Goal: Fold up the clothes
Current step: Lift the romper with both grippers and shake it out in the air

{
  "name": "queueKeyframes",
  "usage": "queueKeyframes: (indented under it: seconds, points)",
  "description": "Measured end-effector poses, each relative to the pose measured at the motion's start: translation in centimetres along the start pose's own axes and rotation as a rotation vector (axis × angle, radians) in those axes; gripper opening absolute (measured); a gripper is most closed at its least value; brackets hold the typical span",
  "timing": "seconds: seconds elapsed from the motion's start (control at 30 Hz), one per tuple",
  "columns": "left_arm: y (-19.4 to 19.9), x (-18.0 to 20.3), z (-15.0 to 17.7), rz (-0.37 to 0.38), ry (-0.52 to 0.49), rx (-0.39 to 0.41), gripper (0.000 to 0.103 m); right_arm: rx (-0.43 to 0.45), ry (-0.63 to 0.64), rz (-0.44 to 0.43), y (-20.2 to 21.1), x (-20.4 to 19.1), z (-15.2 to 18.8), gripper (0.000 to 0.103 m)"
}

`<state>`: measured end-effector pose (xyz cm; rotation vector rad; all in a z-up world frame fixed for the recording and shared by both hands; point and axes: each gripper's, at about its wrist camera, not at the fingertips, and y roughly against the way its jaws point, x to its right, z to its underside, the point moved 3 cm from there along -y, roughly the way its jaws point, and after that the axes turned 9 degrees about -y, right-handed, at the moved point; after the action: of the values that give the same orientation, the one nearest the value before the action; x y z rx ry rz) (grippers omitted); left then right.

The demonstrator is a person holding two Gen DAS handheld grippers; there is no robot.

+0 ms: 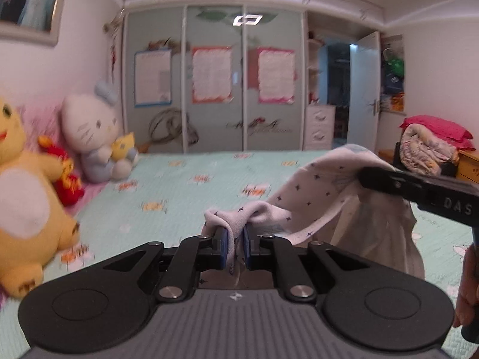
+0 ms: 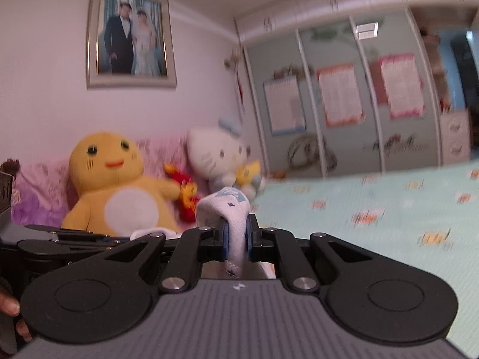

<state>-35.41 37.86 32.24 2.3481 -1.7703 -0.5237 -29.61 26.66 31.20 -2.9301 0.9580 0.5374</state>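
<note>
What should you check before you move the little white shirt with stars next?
1. Left claw shut on the white star-print cotton garment: ok.
2. Right claw shut on it too: ok.
3. Garment lifted off the mint-green quilted bedspread: ok.
4. Cloth spread flat between the claws: not ok, it sags bunched.
5. Plush toys away from the landing spot, like the yellow plush bear: ok.
6. Which edge each claw holds: cannot tell.

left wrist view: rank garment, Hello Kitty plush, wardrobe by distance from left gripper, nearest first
1. Garment: pinched in the jaws of the left gripper, draping off right.
2. Hello Kitty plush: far left, at the bed's head end against the wall.
3. Wardrobe: straight ahead, beyond the far edge of the bed.
</note>
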Motion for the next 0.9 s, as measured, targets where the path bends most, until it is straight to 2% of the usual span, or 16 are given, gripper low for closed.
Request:
queueKeyframes:
  seconds: [0.23, 0.37, 0.4, 0.43, 0.73, 0.9]
  points:
    - [0.4, 2.3, -5.8, 0.007, -0.008, 0.087, 0.010, 0.134, 0.117, 0.075, 3.3, 0.0, -7.0, 0.009]
    - [0.3, 4.1, -9.2, 0.052, -0.011, 0.128, 0.010, 0.194, 0.172, 0.141, 5.4, 0.9, -10.2, 0.009]
    - [0.3, 4.9, -9.9, 0.050, -0.026, 0.137, 0.010, 0.208, 0.181, 0.161, 5.9, 1.3, -10.9, 0.008]
    - [0.2, 5.5, -10.6, 0.046, -0.039, 0.147, 0.010, 0.224, 0.190, 0.184, 6.4, 1.8, -11.7, 0.002]
    - [-0.9, 11.5, -16.7, 0.055, -0.095, 0.245, 0.010, 0.298, 0.251, 0.342, 9.7, 6.6, -17.3, 0.003]
    - [-1.0, 14.9, -17.7, 0.072, -0.156, 0.300, 0.010, 0.362, 0.266, 0.409, 12.1, 8.4, -18.9, 0.003]
